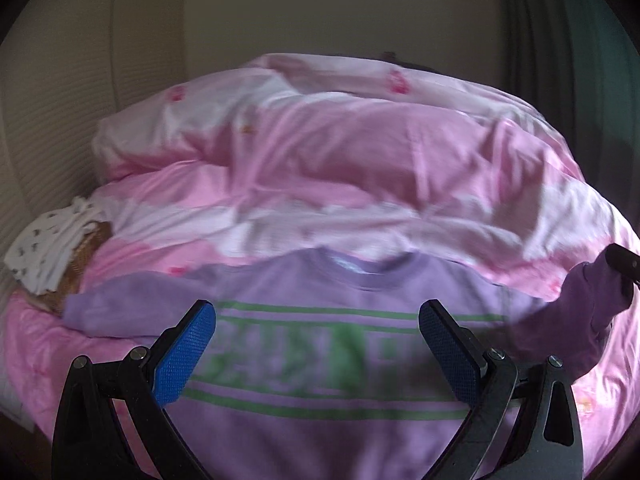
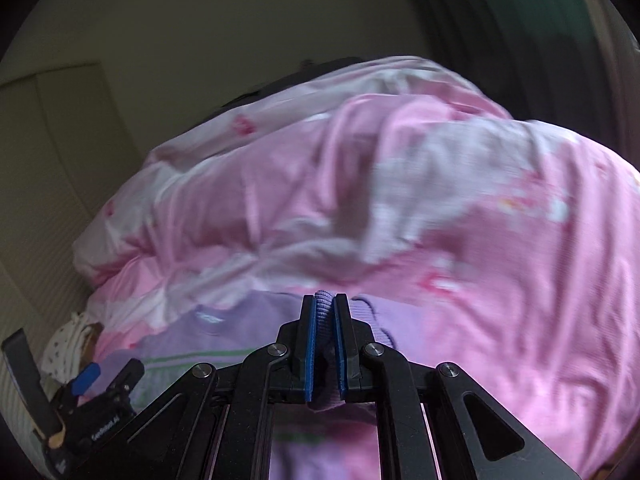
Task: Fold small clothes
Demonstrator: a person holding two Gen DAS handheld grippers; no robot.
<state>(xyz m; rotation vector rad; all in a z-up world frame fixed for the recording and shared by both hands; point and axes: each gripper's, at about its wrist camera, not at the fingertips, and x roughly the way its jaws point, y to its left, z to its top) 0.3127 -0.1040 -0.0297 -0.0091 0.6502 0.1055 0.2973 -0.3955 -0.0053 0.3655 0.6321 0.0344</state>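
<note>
— Lilac cotton is what lies front and centre?

— Yes. A lilac long-sleeved sweatshirt with green stripes and lettering (image 1: 320, 344) lies chest-up near the front edge of a bed, on a rumpled pink-and-white quilt (image 1: 320, 160). The left gripper (image 1: 318, 344), black-framed with blue textured pads, hangs low over the chest print, jaws spread wide with nothing between them.

— And the other tool?

— The right gripper (image 2: 325, 344) has its blue pads pinched onto the ribbed cuff (image 2: 324, 308) of the sweatshirt's right sleeve, lifting that sleeve (image 1: 592, 300) off the quilt at the bed's right side. The opposite sleeve lies flat, stretched toward the left edge.

— What borders the garment?

— The quilt bulges in soft folds behind the neckline. At the left edge sits a white garment with small dark print (image 1: 48, 248), draped over something woven and tan (image 1: 86, 260); what that is cannot be told. A pale ribbed wall panel (image 1: 52, 152) runs close along that side, and dark curtains (image 1: 560, 60) hang beyond the far right corner.
</note>
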